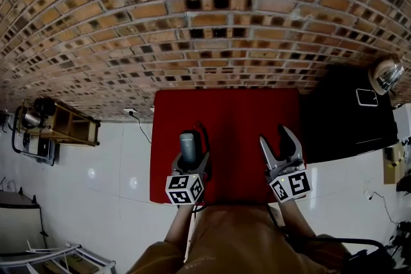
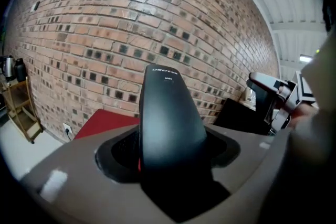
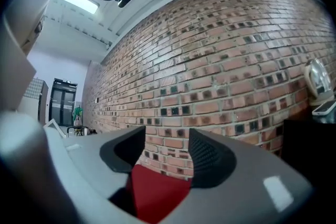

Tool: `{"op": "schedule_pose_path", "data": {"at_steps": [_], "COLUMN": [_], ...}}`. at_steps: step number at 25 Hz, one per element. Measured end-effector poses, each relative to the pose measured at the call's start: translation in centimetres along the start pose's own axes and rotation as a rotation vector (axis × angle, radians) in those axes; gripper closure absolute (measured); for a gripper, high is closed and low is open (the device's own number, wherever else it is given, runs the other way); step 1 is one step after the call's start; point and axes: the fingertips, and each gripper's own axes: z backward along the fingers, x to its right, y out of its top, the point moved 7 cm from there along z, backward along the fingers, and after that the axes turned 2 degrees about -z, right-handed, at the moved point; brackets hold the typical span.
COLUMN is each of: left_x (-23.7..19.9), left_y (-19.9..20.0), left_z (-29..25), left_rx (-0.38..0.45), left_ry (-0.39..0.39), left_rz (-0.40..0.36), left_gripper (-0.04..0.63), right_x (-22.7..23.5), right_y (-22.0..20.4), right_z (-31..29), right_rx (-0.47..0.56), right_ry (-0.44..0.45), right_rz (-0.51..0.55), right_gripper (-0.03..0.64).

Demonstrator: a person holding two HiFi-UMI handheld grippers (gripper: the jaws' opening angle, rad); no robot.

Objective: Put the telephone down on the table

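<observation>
A dark grey telephone handset (image 1: pixel 188 147) (image 2: pixel 170 123) stands up between the jaws of my left gripper (image 1: pixel 192 149) (image 2: pixel 170 152), which is shut on it above the near left part of the red table (image 1: pixel 225 119). The handset's rounded end points toward the brick wall. My right gripper (image 1: pixel 280 141) (image 3: pixel 161 152) hovers over the table's near right side, open, with nothing between its black ribbed pads (image 3: pixel 210 157). Only the red table top (image 3: pixel 155 189) and bricks show through its gap.
A brick wall (image 1: pixel 205 16) rises behind the table. A black table (image 1: pixel 347 112) at the right carries a white phone (image 1: pixel 367 97) and a shiny kettle (image 1: pixel 387 74). A wooden shelf (image 1: pixel 61 125) stands left on the white floor, with a wall socket (image 1: pixel 130 112) nearby.
</observation>
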Motion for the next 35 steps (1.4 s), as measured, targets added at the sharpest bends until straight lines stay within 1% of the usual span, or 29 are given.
{"op": "schedule_pose_path", "data": {"at_steps": [3,7,11,14,17,20,25,27,30,32,35], "left_x": [-3.6,-9.4,-15.6,-19.5,-22.9,-25.8,-28.5,-29.6,-31.0,-31.2,-31.1], "left_y": [-1.9,-4.1,-5.7,-7.4,-8.5,-9.3,-11.1,-12.1,-13.2,-13.4,-13.5], "left_z": [-2.5,-6.4,-10.8,-14.4,-17.4,-19.2,-20.5,-20.8,-21.0,-21.0,-21.3], "left_rx": [-0.079,-0.161,-0.25,-0.331,-0.402,-0.474,-0.535,-0.554,-0.539,-0.531,-0.543], "left_ry": [0.056,0.122,0.169,0.17,0.139,0.117,0.09,0.103,0.122,0.124,0.144], "left_rz": [-0.005,0.005,-0.006,-0.018,-0.034,-0.024,0.014,0.035,0.084,0.108,0.13], "left_gripper": [0.276,0.276,0.276,0.276,0.276,0.276,0.272,0.279,0.308,0.311,0.308], "right_x": [2.1,4.6,6.2,6.8,6.8,6.8,7.2,7.2,7.0,6.7,6.2], "right_y": [-0.5,-1.6,-3.0,-3.7,-4.4,-4.9,-6.0,-6.6,-7.4,-7.8,-8.5], "right_z": [-0.4,-0.4,-0.1,0.2,0.4,1.1,2.2,2.0,1.4,1.0,0.6], "right_rx": [-0.004,-0.021,-0.052,-0.074,-0.097,-0.118,-0.158,-0.164,-0.169,-0.171,-0.177], "right_ry": [-0.024,-0.071,-0.108,-0.118,-0.118,-0.128,-0.15,-0.155,-0.149,-0.135,-0.107], "right_rz": [0.004,0.005,0.0,0.009,0.027,0.042,0.048,0.049,0.049,0.05,0.052], "right_gripper": [0.368,0.368,0.368,0.368,0.368,0.368,0.368,0.368,0.368,0.368,0.368]}}
